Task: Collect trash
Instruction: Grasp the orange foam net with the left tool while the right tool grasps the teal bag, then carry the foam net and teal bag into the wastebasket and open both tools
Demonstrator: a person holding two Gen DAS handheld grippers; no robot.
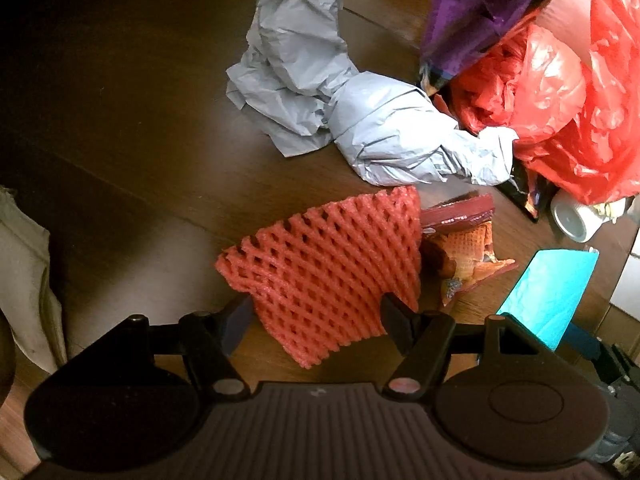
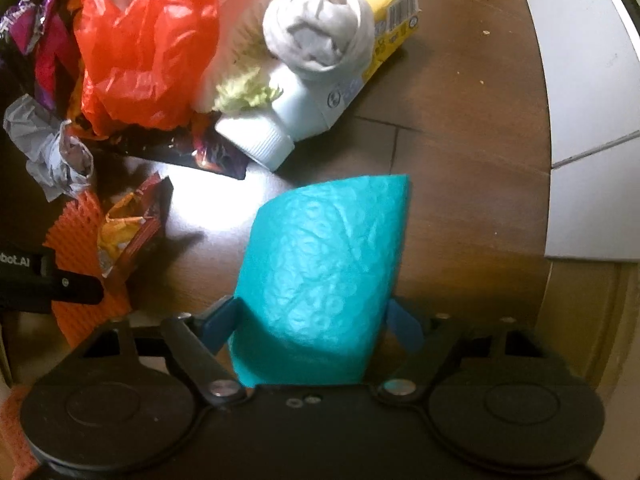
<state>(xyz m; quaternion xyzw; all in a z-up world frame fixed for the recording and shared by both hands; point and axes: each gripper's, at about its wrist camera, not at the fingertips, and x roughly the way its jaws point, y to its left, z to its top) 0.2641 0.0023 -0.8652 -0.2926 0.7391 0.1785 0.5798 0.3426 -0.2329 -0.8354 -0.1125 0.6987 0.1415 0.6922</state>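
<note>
Pointing steeply down at the dark wooden counter point(image 1: 120, 128), the left tool point(image 1: 316, 320) stands wide, with a red foam net point(image 1: 328, 264) lying between its fingers; the left finger sits just beside the net's edge and the right one overlaps its lower right corner, but whether the pads press on it cannot be told. At the far left edge of that view a pale cloth point(image 1: 24, 280) hangs. Above the net, at upper centre, lies a crumpled grey plastic bag point(image 1: 340, 96). Just right of the net sits a torn snack wrapper point(image 1: 468, 248), and the upper right holds a heap with a purple wrapper point(image 1: 480, 12) over a red plastic bag point(image 1: 580, 112), with a white bottle point(image 1: 572, 220) below it.

In the right wrist view, the left edge shows the same foam net point(image 2: 76, 220) and snack wrapper point(image 2: 132, 232), with the red bag point(image 2: 148, 48) at upper left. At upper centre a white bottle point(image 2: 280, 120) lies on its side beside a rolled grey rag point(image 2: 320, 36) and a yellow carton point(image 2: 392, 12). Lower centre, the right tool point(image 2: 312, 320) is spread wide around a teal bubble envelope point(image 2: 324, 280), its blue fingers point(image 2: 224, 320) flanking the envelope's sides; contact is unclear. White floor tiles point(image 2: 592, 100) show at the right edge beyond the counter point(image 2: 460, 140).
</note>
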